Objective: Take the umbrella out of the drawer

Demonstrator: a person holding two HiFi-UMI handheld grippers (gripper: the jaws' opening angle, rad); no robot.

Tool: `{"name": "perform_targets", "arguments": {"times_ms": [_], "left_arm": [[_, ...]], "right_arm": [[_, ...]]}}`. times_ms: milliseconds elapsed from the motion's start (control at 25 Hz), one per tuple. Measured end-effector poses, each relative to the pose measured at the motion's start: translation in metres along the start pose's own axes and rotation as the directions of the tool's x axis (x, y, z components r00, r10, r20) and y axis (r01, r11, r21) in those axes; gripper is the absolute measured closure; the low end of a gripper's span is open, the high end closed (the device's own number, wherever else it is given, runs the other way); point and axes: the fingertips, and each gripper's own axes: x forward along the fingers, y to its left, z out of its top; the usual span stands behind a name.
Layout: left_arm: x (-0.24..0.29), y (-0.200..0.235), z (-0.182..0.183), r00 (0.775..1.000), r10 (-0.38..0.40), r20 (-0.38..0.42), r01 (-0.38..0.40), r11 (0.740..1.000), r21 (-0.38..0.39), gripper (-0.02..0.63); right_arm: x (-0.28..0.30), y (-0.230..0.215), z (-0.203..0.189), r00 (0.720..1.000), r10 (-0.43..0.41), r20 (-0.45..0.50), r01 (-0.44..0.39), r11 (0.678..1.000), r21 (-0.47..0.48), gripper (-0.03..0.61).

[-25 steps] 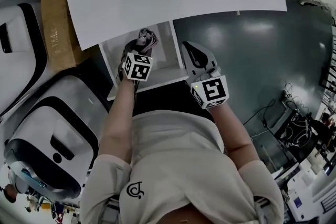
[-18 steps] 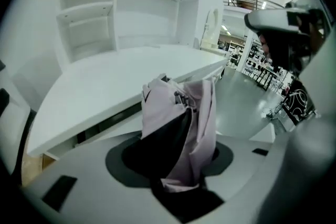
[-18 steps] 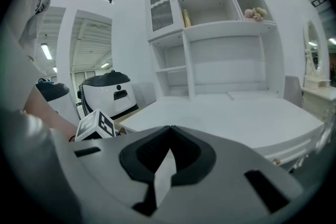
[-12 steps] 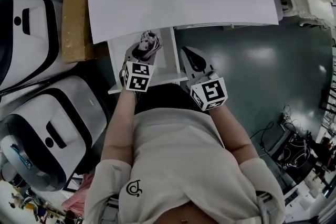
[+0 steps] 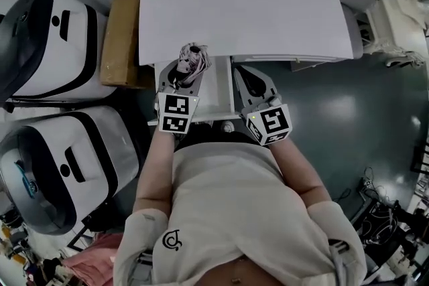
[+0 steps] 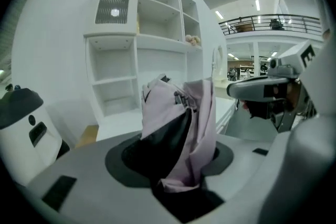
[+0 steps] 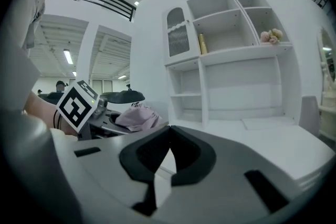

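Far left: two large white-and-black machines, one (image 5: 50, 37) behind the other (image 5: 64, 174), standing on the floor. Beside them: a tan slab (image 5: 120, 40) set along the left edge of a white desk (image 5: 248, 17). Under the desk's front edge: an open white drawer (image 5: 218, 87), its pale inside showing. Left gripper (image 5: 182, 69), marker cube towards the person: jaws clamped on the folded umbrella (image 5: 190, 57), pale pink fabric with a black part, bunched and standing up between the pads. In the head view the umbrella sits over the drawer's rear left part, against the desk edge; the left gripper view shows it at about desk-top level, with a white shelf unit (image 6: 136, 60) behind it. Right gripper (image 7: 168, 141), just right of the drawer and near the left one, not touching it: pad tips together, only a thin wedge of light behind them, nothing held. On the shelf unit, seen from the right gripper view: a slim yellow bottle (image 7: 202, 43) in an upper compartment. Far right: dark, glossy floor (image 5: 342, 110).
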Motion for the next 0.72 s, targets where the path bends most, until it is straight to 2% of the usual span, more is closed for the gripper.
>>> {"name": "perform_targets", "arguments": {"times_ms": [160, 280, 520, 720], "left_arm": [[-0.024, 0.011, 0.04, 0.993, 0.035, 0.109, -0.035, 0.999, 0.004, 0.391], [-0.042, 0.02, 0.062, 0.981, 0.051, 0.189, -0.046, 0.998, -0.031, 0.391], [-0.088, 0.043, 0.099, 0.939, 0.111, 0.326, -0.091, 0.993, -0.076, 0.391], [-0.122, 0.064, 0.126, 0.903, 0.169, 0.395, -0.15, 0.986, -0.078, 0.39]], "right_arm": [[0.001, 0.001, 0.024, 0.999, 0.022, 0.049, -0.021, 1.0, -0.012, 0.572], [0.005, 0.002, 0.042, 0.996, 0.042, 0.076, -0.04, 0.999, -0.035, 0.572], [0.007, 0.008, 0.078, 0.989, 0.068, 0.13, -0.057, 0.995, -0.086, 0.572], [0.007, 0.006, 0.098, 0.986, 0.063, 0.157, -0.05, 0.995, -0.082, 0.574]]}}
